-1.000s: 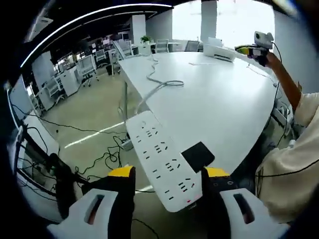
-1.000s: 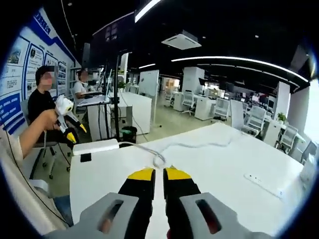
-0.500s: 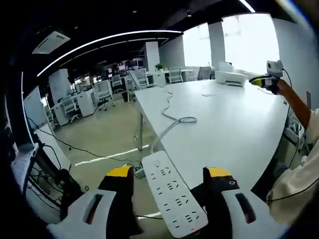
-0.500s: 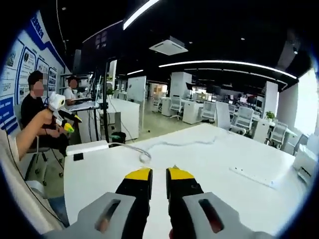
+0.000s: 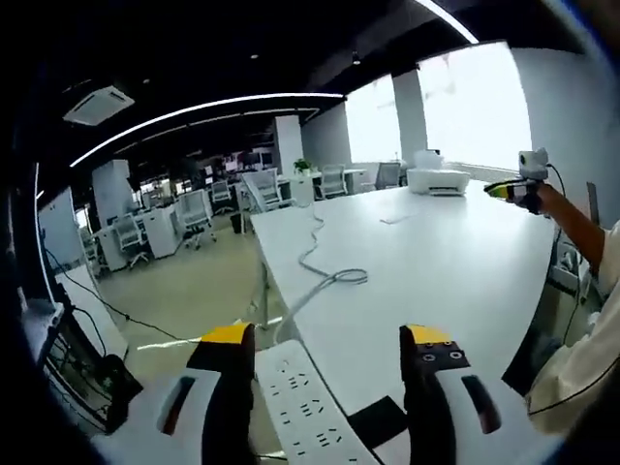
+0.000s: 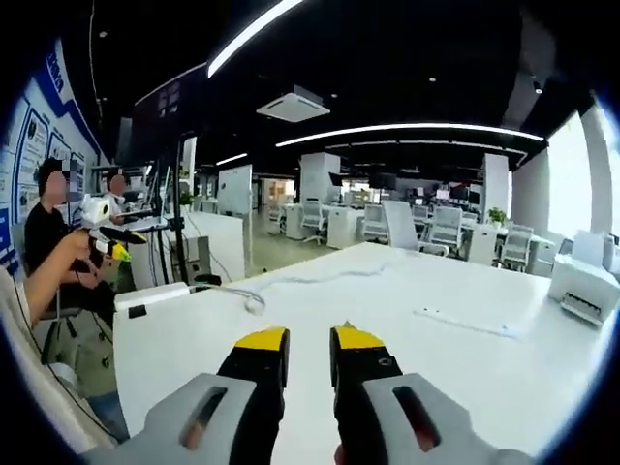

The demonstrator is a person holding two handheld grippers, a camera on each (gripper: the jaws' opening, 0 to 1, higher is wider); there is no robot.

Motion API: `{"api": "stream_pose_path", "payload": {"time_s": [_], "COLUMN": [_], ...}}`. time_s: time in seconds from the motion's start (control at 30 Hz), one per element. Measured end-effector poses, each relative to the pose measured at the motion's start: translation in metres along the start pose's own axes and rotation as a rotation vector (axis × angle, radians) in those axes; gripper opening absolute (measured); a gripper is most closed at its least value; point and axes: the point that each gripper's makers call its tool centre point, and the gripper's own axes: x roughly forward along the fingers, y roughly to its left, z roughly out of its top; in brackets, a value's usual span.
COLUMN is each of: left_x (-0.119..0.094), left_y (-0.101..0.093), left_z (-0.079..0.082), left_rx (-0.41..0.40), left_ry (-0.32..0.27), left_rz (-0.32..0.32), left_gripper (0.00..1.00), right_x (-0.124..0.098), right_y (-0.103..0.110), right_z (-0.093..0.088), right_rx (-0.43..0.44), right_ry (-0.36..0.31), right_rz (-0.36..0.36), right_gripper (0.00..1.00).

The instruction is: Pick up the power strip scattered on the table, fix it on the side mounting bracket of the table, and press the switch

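Observation:
The white power strip lies at the near edge of the white table, low between the jaws of my left gripper, which is open. A black bracket piece sits beside the strip, and its white cable curls away across the table. In the right gripper view the strip rests on the table's far left corner, with the left gripper in a hand above it. My right gripper hovers over the table, its jaws close together with nothing between them. The right gripper is held far across the table.
A white printer stands at the table's far end, and is also seen as the printer at the right. A thin white bar lies on the table. Two people sit at the left. Cables trail over the floor.
The left gripper view has tilted up, so the power strip now sits lower in the picture. The right gripper view has swung right, and the gap between its jaws looks slightly wider.

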Motion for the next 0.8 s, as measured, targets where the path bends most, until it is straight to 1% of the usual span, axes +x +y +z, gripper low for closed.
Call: {"api": "stream_pose_path", "payload": {"time_s": [0.03, 0.1, 0.2, 0.27, 0.3, 0.37, 0.47, 0.67, 0.73, 0.8], "left_x": [0.002, 0.007, 0.012, 0.015, 0.016, 0.017, 0.018, 0.021, 0.024, 0.026], "left_y": [-0.001, 0.001, 0.001, 0.001, 0.004, 0.004, 0.003, 0.001, -0.002, -0.002], "left_z": [0.002, 0.004, 0.013, 0.017, 0.022, 0.025, 0.030, 0.029, 0.028, 0.026], "left_rx": [0.021, 0.023, 0.010, 0.024, 0.041, 0.095, 0.090, 0.084, 0.072, 0.066], "left_ry": [-0.014, -0.035, -0.105, -0.137, -0.163, -0.188, -0.223, -0.244, -0.239, -0.243], "left_rz": [0.004, 0.020, 0.037, 0.055, 0.080, 0.100, 0.118, 0.147, 0.138, 0.145], "left_gripper": [0.66, 0.66, 0.66, 0.70, 0.72, 0.73, 0.73, 0.74, 0.77, 0.78], "right_x": [-0.003, -0.009, -0.018, -0.022, -0.023, -0.026, -0.031, -0.040, -0.043, -0.048], "right_y": [-0.003, -0.008, -0.015, -0.018, -0.019, -0.020, -0.022, -0.029, -0.032, -0.036], "right_z": [-0.001, -0.002, -0.005, -0.008, -0.010, -0.014, -0.020, -0.024, -0.022, -0.021], "right_rx": [0.003, 0.012, 0.015, 0.016, 0.022, 0.022, 0.010, -0.014, -0.024, -0.037], "right_ry": [-0.008, -0.029, -0.053, -0.054, -0.050, -0.048, -0.050, -0.085, -0.105, -0.128], "right_rz": [-0.010, -0.025, -0.056, -0.065, -0.066, -0.070, -0.089, -0.140, -0.162, -0.191], "right_gripper": [0.16, 0.16, 0.18, 0.19, 0.20, 0.21, 0.24, 0.28, 0.30, 0.32]}}
